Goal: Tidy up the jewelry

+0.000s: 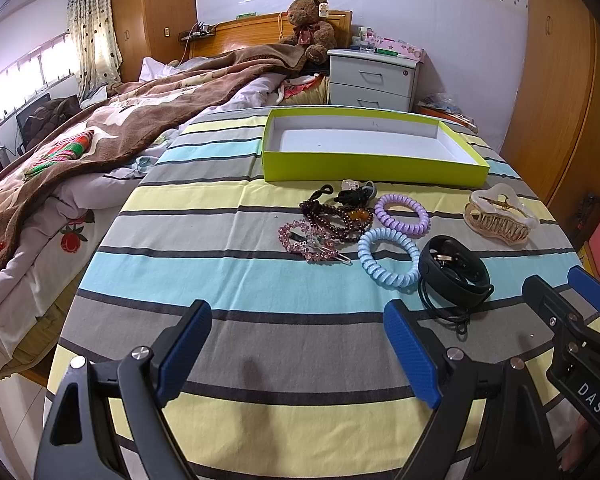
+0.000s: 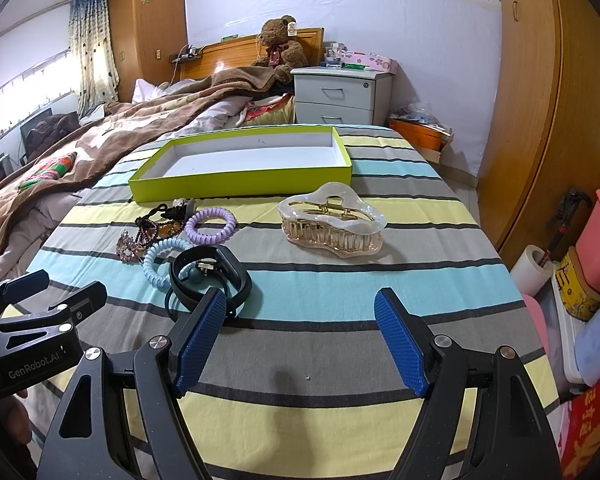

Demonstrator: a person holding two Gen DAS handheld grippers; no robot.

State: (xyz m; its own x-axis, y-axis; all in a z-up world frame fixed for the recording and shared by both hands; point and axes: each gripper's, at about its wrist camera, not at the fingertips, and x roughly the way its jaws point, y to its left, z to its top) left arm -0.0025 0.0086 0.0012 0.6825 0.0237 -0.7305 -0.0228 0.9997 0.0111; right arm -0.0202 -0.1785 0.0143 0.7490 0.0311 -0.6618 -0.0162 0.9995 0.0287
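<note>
1. The left gripper point(image 1: 298, 354) hovered above the striped cloth point(image 1: 228, 280) with its blue pads spread wide and nothing between them.
2. The right gripper point(image 2: 300, 344) was likewise spread and empty, low over the same cloth.
3. All the jewelry lay loose on the cloth, none yet in the shallow green box point(image 1: 364, 166), which stood open and empty at the far side, beyond the pile.
4. Nearest the grippers was the black band point(image 2: 216, 276), ahead and to the right of the left gripper, ahead and to the left of the right one; the right gripper's left pad sat almost at its near edge, so I judged the right hand the closer.
5. Just beyond the band lay the blue coil tie point(image 1: 388, 258), touching or overlapping it, then the purple coil tie point(image 1: 402, 214) and a tangle of dark beads point(image 1: 336, 216); a thin black cord seemed to trail from the band, though the view was too warped to be sure.
6. The large clear claw clip point(image 2: 332, 226) lay apart to the right, straight ahead of the right gripper, its long axis running left to right, teeth down toward the near side.
7. A grasp across the clip's short width therefore looked the natural first pick for the right hand.
</note>
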